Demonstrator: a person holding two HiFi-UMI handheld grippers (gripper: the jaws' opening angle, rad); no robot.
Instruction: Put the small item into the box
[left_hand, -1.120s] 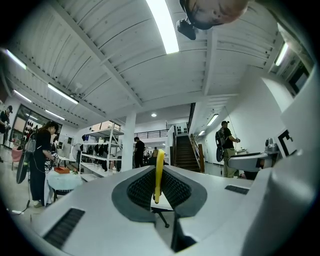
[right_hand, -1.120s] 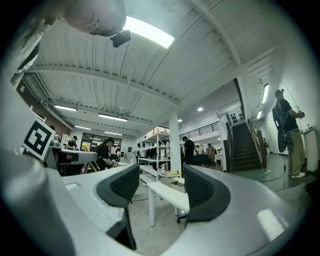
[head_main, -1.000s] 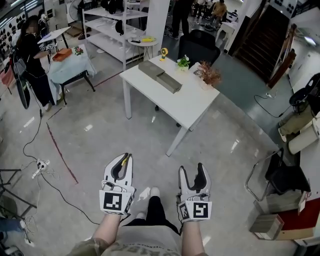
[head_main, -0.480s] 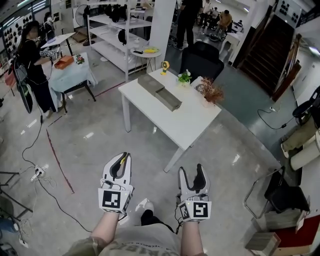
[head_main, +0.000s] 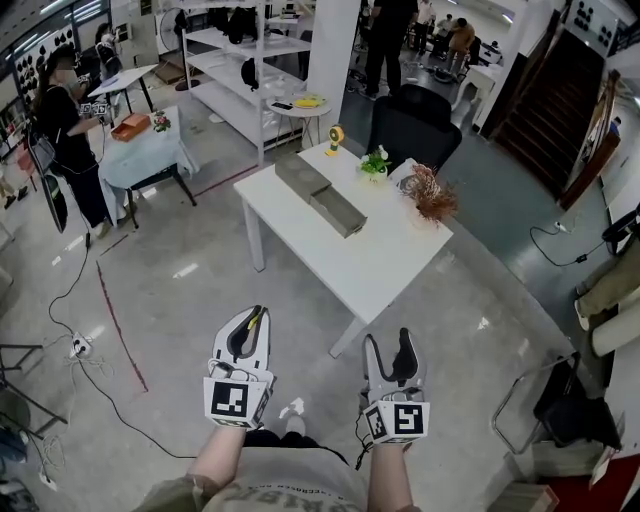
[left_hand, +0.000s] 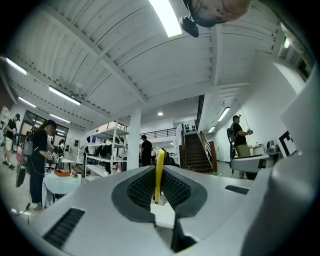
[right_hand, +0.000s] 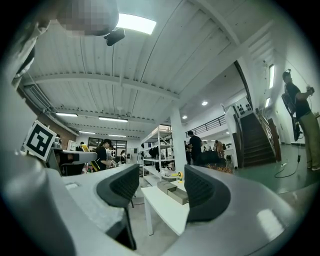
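Observation:
My left gripper is held low in front of me and is shut on a thin yellow item. In the left gripper view the yellow item stands upright, pinched between the dark pads. My right gripper is beside it, open, with nothing between its fingers. A long grey open box lies on the white table ahead of me, well beyond both grippers. Between the jaws of the right gripper the box shows on the table.
On the table's far end stand a small potted plant, dried flowers and a yellow fan. A black chair sits behind the table. Cables lie on the floor at left. A person stands by a side table.
The table with the box has come nearer and lower in the head view as I walk toward it. Both grippers keep their pose; the left stays shut on the yellow item.

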